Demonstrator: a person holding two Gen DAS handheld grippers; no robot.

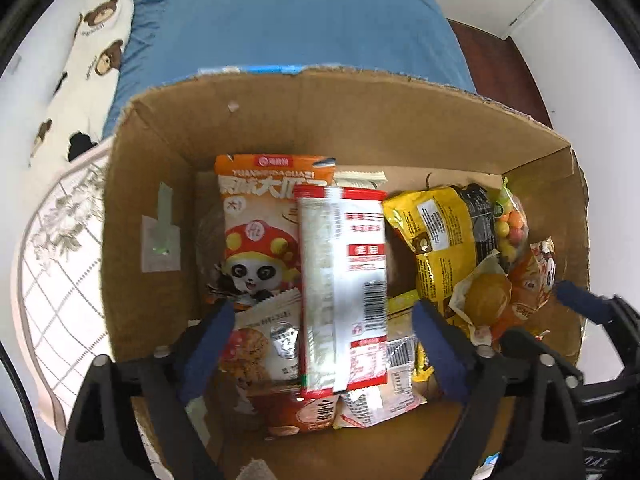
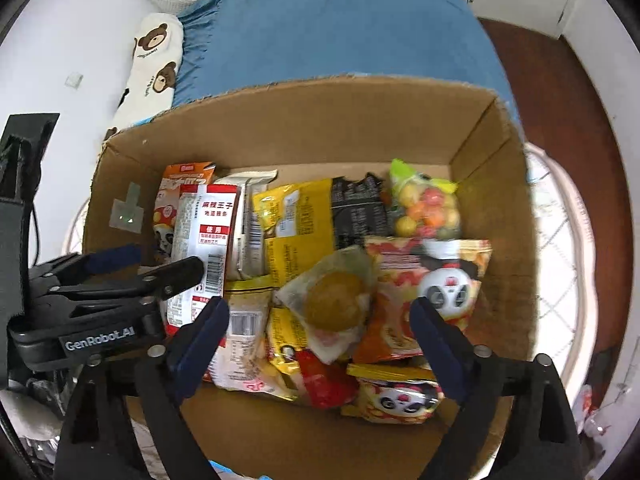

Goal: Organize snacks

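Observation:
An open cardboard box point(image 1: 360, 120) point(image 2: 320, 116) holds several snack packets. In the left wrist view my left gripper point(image 1: 324, 316) is open above the box's left half, over a red and white packet point(image 1: 344, 280) that lies on an orange panda seed bag point(image 1: 260, 220). In the right wrist view my right gripper point(image 2: 320, 316) is open above the right half, over a clear-wrapped round bun point(image 2: 334, 300). Beside it lie a yellow bag point(image 2: 300, 220), a candy bag point(image 2: 428, 208) and orange panda packets point(image 2: 440, 276). The left gripper point(image 2: 152, 268) shows at the left there.
The box rests on a bed with a blue sheet point(image 1: 300, 16) and a floral quilt point(image 1: 60, 240). A bear-print pillow point(image 1: 92, 56) lies at the left. White walls and dark red floor point(image 2: 540, 60) are behind.

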